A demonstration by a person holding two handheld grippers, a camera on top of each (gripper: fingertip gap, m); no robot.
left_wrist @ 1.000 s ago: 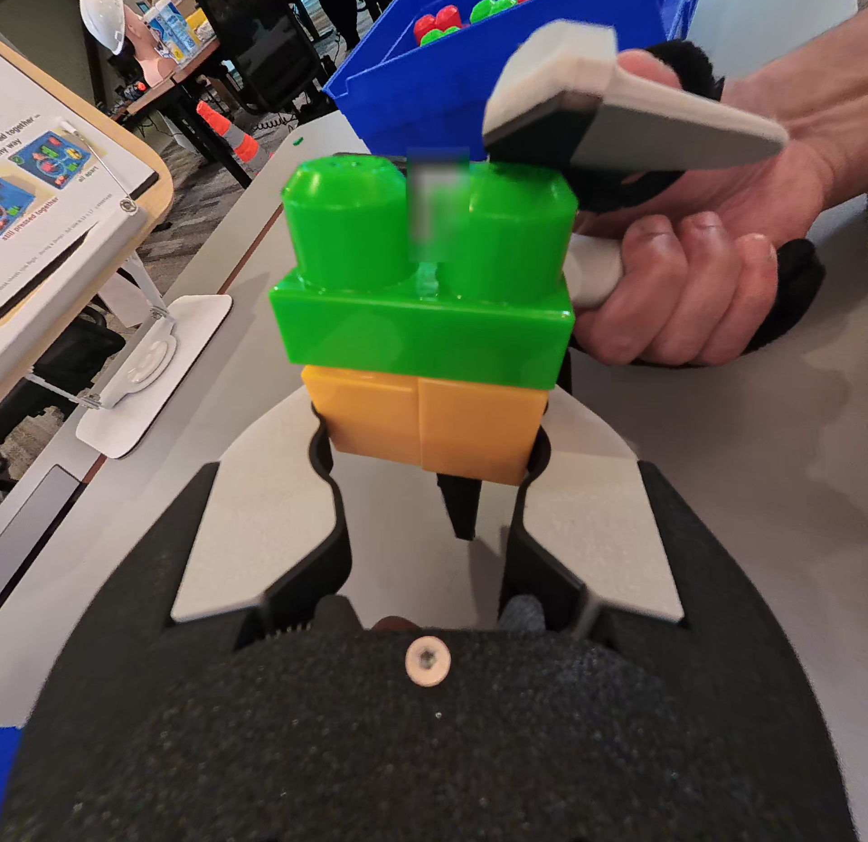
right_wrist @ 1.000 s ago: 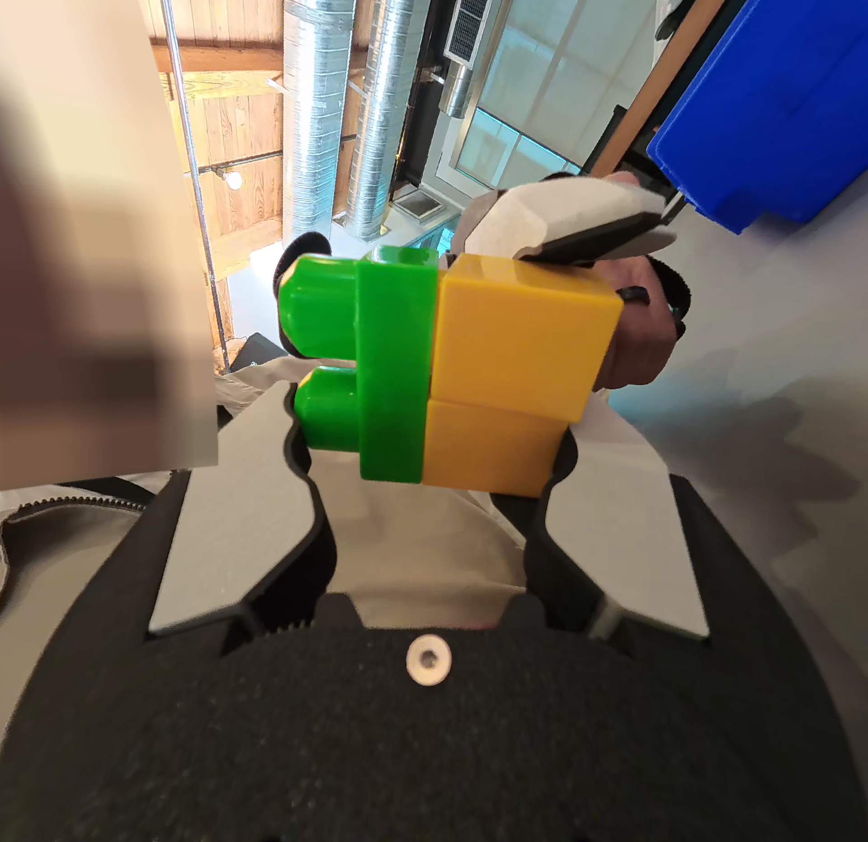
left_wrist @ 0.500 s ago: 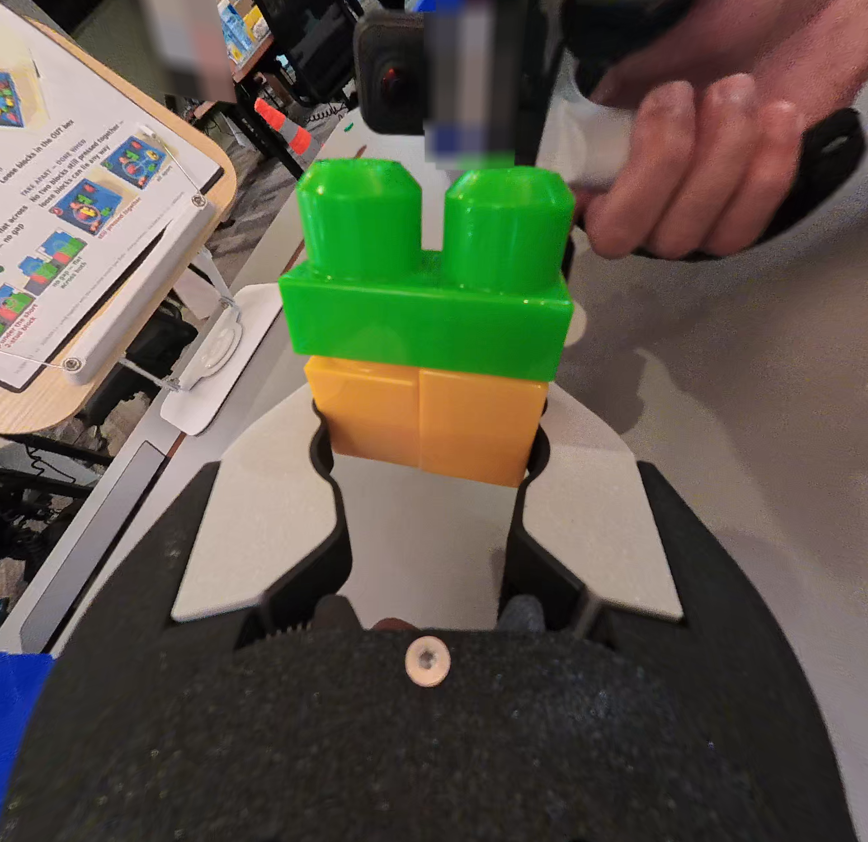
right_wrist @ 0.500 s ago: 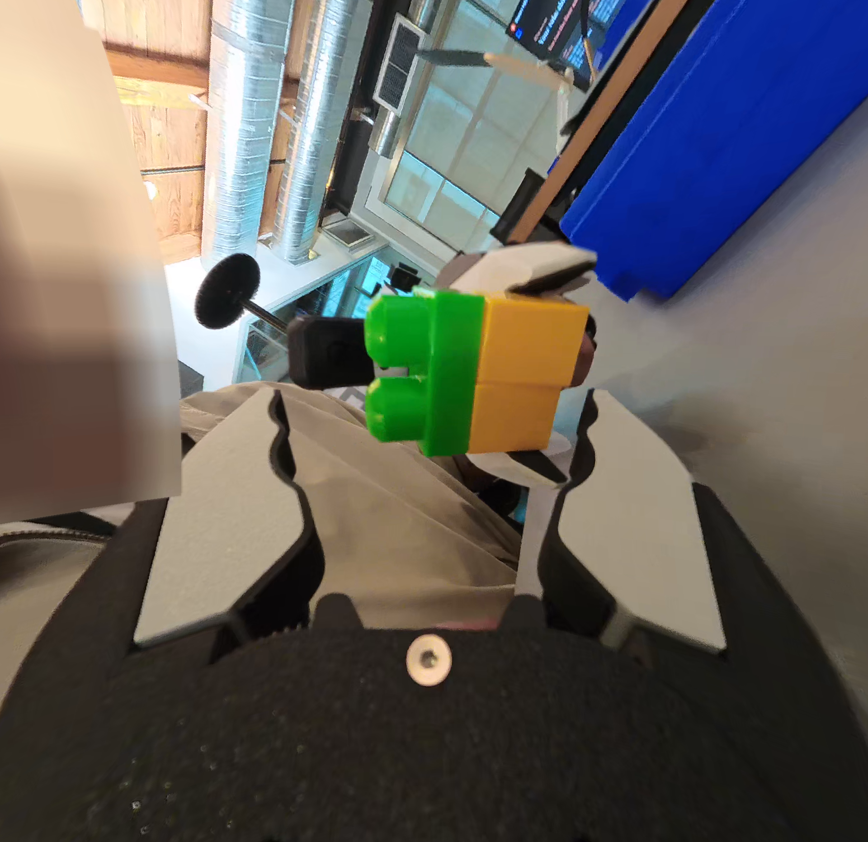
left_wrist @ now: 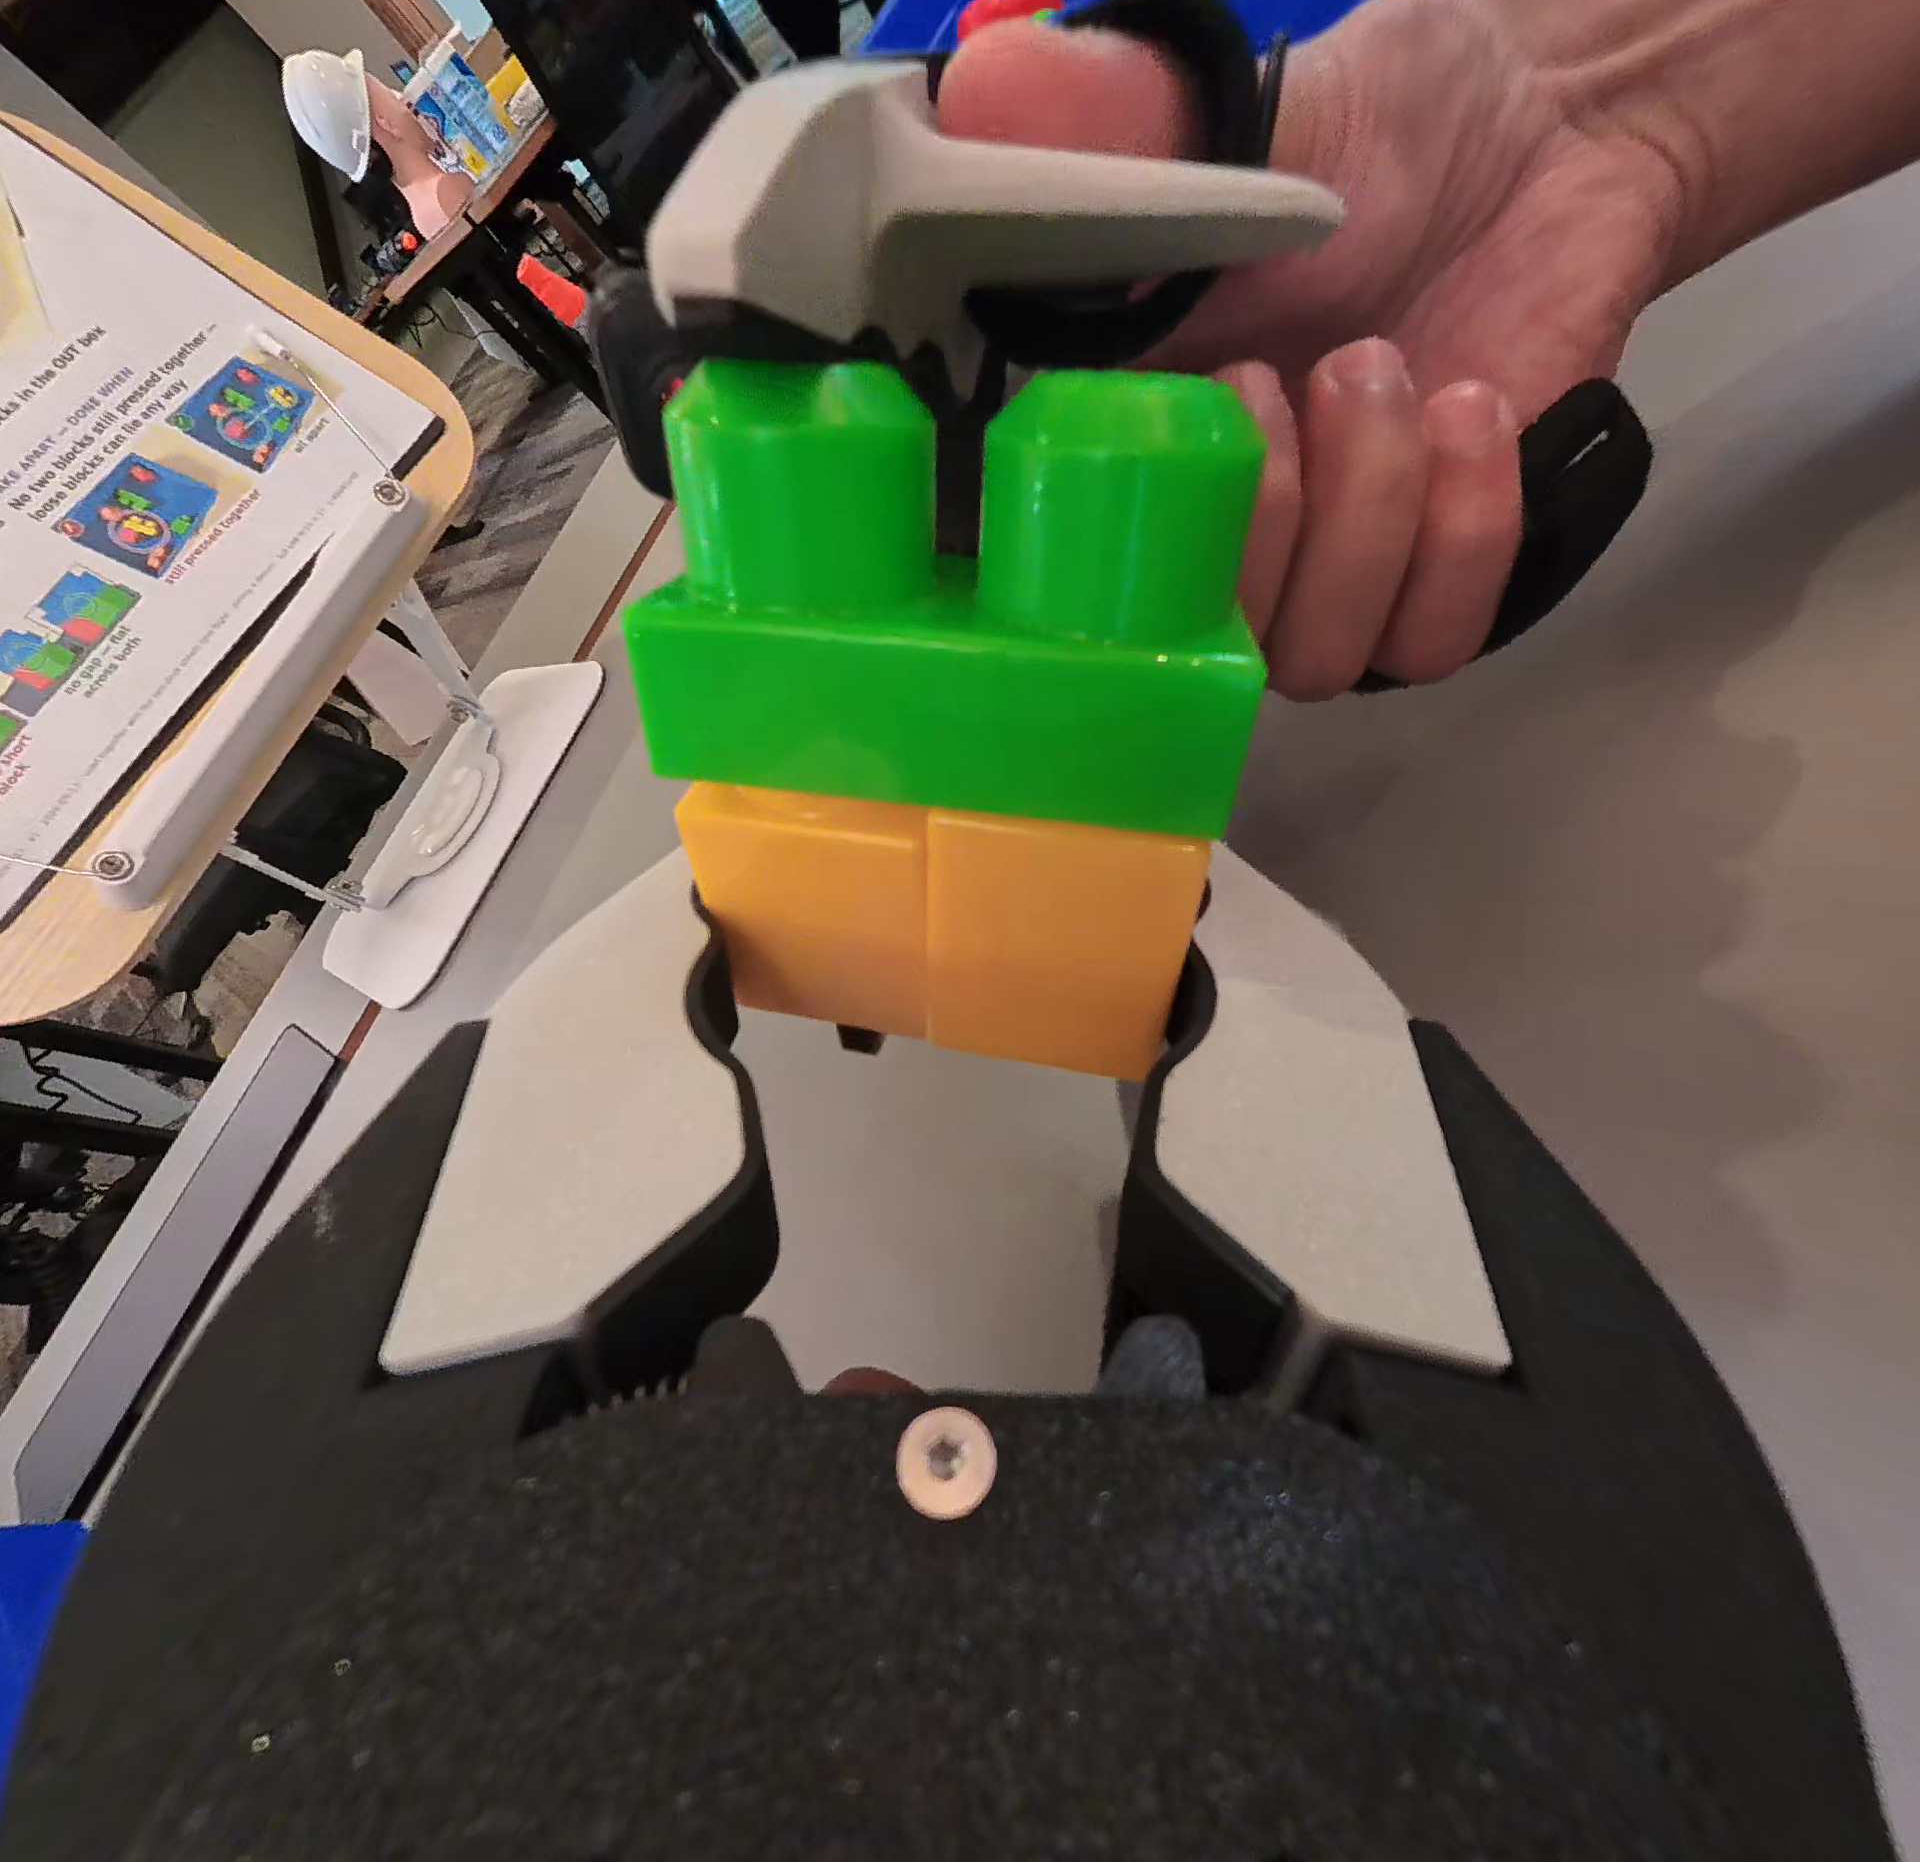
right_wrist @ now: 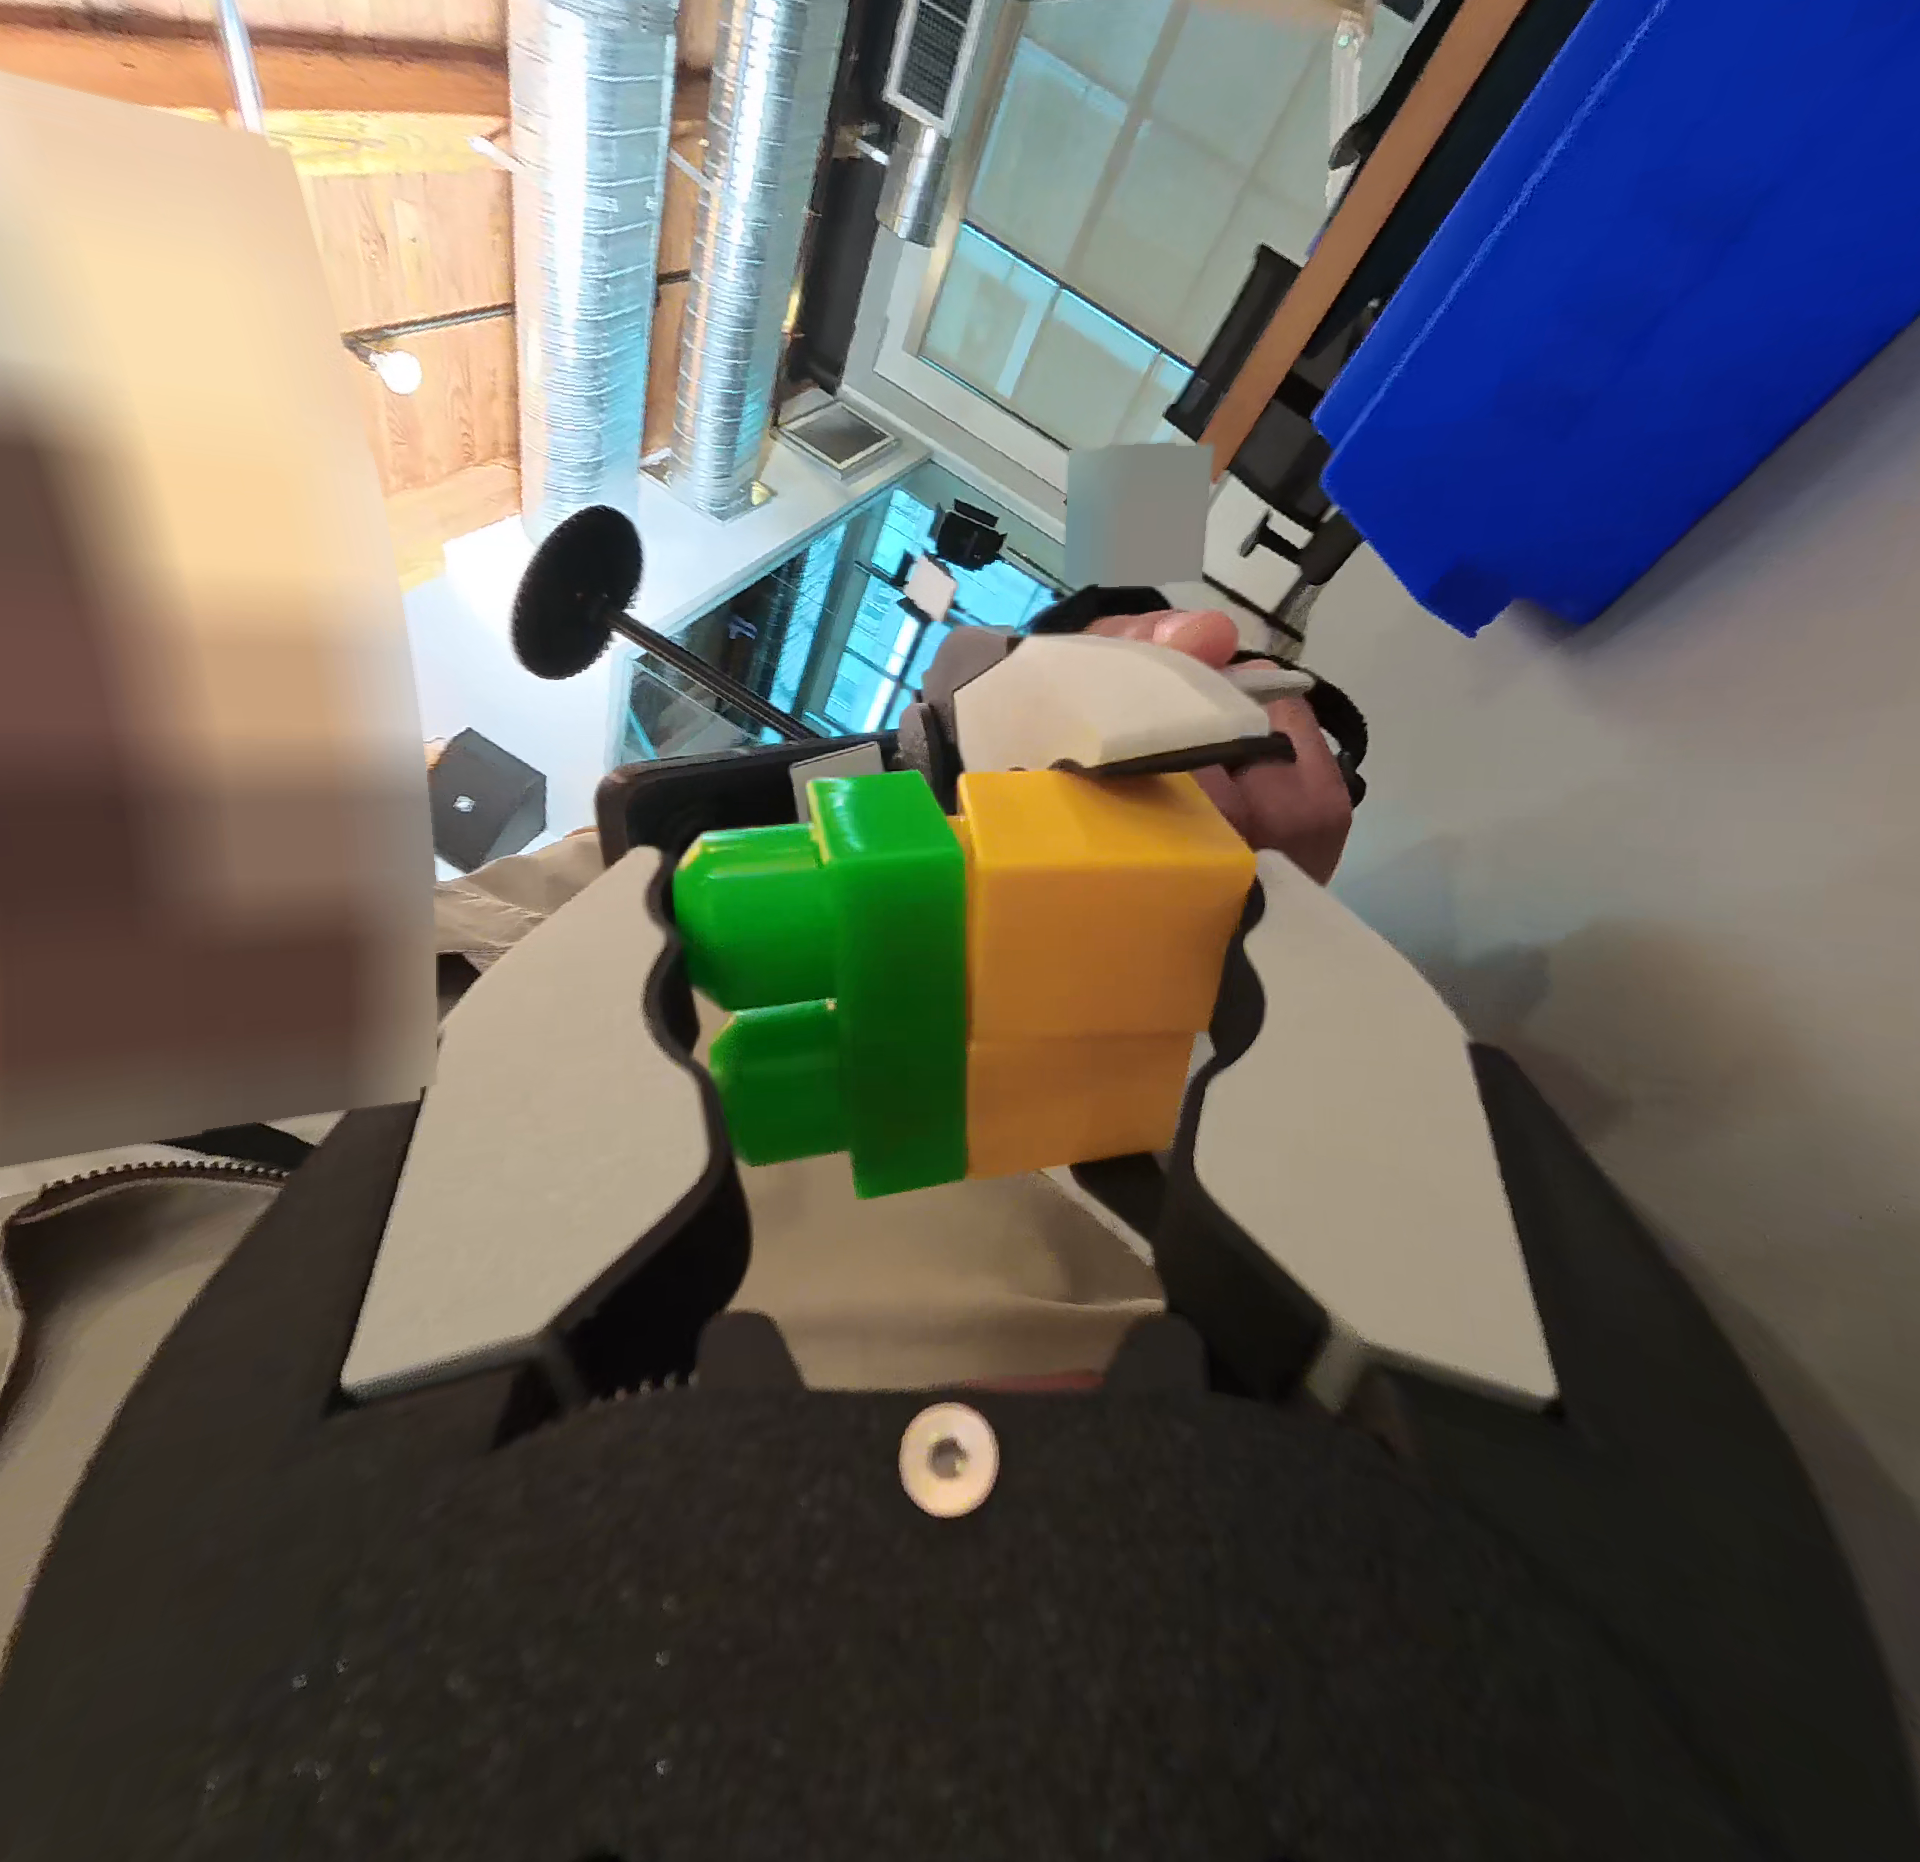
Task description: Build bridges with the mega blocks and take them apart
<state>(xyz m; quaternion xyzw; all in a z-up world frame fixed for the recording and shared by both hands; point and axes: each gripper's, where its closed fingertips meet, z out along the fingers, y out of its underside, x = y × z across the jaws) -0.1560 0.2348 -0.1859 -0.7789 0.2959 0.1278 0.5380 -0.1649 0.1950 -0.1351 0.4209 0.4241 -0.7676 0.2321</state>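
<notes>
A green two-stud block sits pressed on two yellow blocks side by side. My left gripper is shut on the yellow blocks' sides and holds the stack above the grey table. My right gripper spans the stack end to end. One of its fingers touches the green studs, the other the yellow base. In the left wrist view its upper finger lies on the studs, held by a hand. The lower finger is almost hidden.
A blue bin with red and green blocks stands at the back of the table. An instruction sheet on a wooden board with a white stand base is on the left, past the table edge.
Half a second ago my right gripper was open and drawn back from the stack. It has come back and closed over the stack's ends. My left gripper has kept its hold.
</notes>
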